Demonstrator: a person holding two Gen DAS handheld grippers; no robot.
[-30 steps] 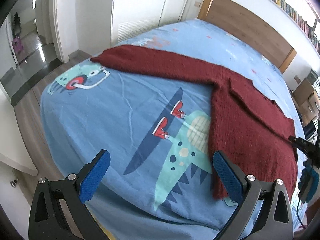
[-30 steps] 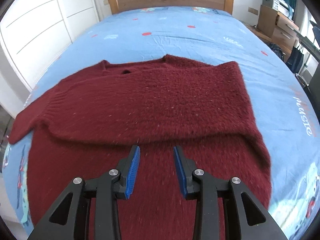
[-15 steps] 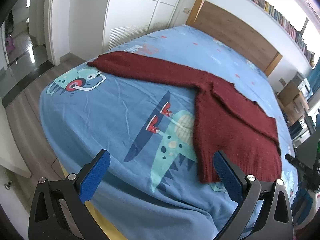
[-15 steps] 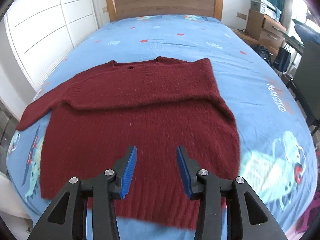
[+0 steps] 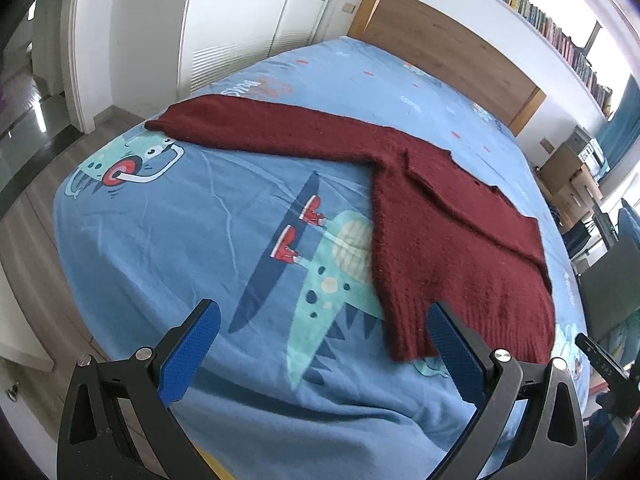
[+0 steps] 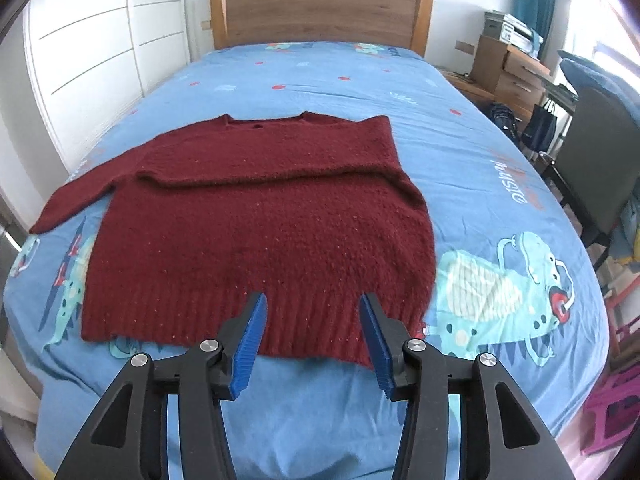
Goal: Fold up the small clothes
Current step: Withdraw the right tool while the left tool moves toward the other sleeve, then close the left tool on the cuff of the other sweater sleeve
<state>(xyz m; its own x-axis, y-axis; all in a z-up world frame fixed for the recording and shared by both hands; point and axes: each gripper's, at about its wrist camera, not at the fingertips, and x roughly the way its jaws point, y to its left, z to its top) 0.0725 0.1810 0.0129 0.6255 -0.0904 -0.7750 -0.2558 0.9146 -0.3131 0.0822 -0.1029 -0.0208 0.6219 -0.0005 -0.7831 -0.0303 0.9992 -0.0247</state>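
A dark red knitted sweater (image 6: 264,220) lies flat on the blue bed, hem towards me. Its right sleeve is folded across the chest; its left sleeve (image 5: 256,128) stretches out towards the bed's left edge. My right gripper (image 6: 312,312) is open and empty, just above the middle of the hem. My left gripper (image 5: 320,320) is wide open and empty, held over the bed's near left corner, with its right finger (image 5: 456,356) near the sweater's lower left corner (image 5: 404,344).
The blue dinosaur-print bed cover (image 6: 500,184) fills both views. A wooden headboard (image 6: 320,12) stands at the far end. White wardrobes (image 6: 92,52) line the left. A chair (image 6: 600,168) and wooden drawers (image 6: 512,72) stand to the right. A pink stool (image 6: 612,412) sits low right.
Both grippers have pulled back towards the foot of the bed, away from the sweater. The right gripper's jaws have opened wider. The sweater has not moved.
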